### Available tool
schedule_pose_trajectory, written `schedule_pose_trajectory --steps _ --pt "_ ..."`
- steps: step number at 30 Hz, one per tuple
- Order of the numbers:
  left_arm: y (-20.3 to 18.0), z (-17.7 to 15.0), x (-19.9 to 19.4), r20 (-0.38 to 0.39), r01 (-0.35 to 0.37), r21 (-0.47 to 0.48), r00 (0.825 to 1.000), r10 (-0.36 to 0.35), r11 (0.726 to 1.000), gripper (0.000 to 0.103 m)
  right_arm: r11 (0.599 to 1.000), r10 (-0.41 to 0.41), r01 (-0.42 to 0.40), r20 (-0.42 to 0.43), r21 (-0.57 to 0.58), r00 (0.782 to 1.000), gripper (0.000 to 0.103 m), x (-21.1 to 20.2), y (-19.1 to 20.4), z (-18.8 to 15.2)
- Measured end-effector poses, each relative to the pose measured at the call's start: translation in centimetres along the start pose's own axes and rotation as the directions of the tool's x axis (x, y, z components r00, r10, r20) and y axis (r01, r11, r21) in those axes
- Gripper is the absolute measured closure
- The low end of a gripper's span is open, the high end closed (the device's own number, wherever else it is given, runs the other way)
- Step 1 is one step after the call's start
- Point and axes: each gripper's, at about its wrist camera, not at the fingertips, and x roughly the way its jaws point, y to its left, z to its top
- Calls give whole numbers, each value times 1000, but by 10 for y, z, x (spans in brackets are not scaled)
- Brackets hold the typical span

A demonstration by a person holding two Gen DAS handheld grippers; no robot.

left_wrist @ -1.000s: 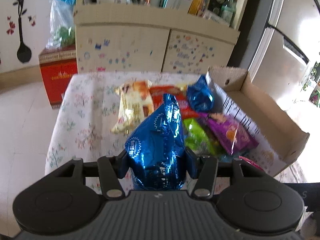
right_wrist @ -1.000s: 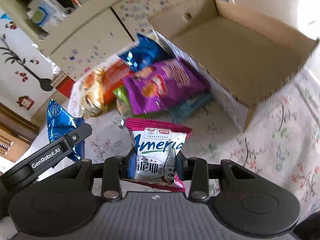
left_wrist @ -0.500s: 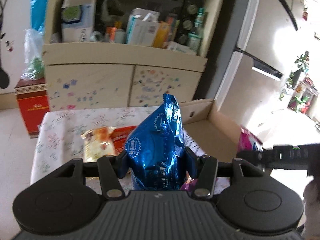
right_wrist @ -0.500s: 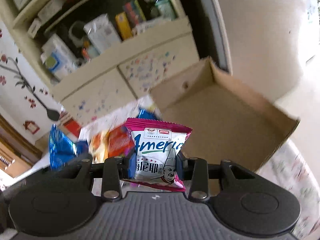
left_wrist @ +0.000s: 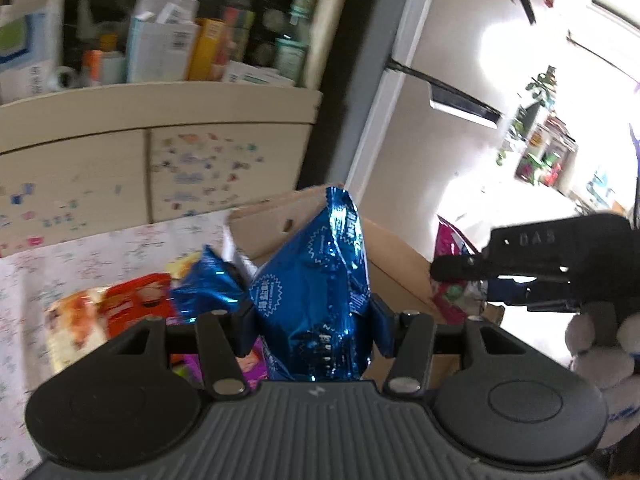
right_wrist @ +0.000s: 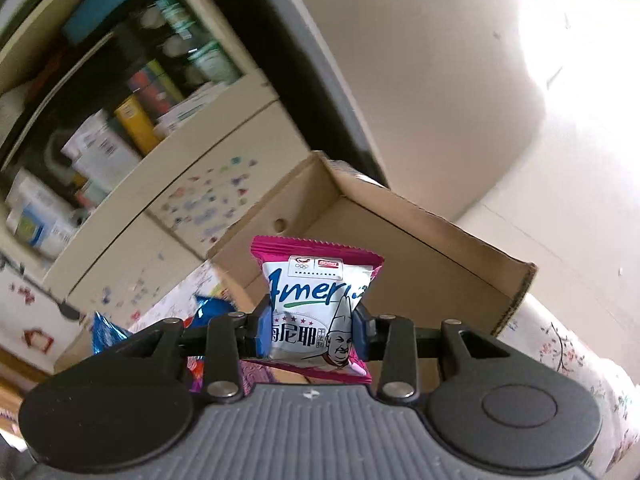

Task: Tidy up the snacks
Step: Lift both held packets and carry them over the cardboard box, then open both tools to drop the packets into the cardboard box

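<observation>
Two grippers each carried a snack. The left gripper point(left_wrist: 312, 320) pinched a blue foil bag point(left_wrist: 316, 288) between its blue pads, the bag standing upright with its crimped top above the fingers. The right gripper point(right_wrist: 312, 332) was clamped on a white packet with pink ends point(right_wrist: 316, 308), its jaws pressed into both sides. Both packs hung in front of the open cardboard box point(right_wrist: 420, 256) on the floral tablecloth point(left_wrist: 120, 248). Other snacks point(left_wrist: 132, 304) lay on the cloth just beside the box.
</observation>
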Motion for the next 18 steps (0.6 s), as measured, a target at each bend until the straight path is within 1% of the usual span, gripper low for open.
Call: schedule_pose_trajectory --steps 3,16,17,18 --pt "-7 0 14 -15 34 3 999 -34 999 49 999 -23 23 -3 47 1000 59 4 -9 5" --pt "-33 -2 63 -66 121 12 991 -120 993 49 990 -109 105 29 98 994 58 12 -19 11" --pt "-35 -4 66 -70 123 15 990 -122 992 48 989 -115 112 29 100 993 57 13 -19 11" --pt "-37 -5 69 -71 121 14 990 -119 993 43 988 -120 116 29 100 992 54 14 -20 11"
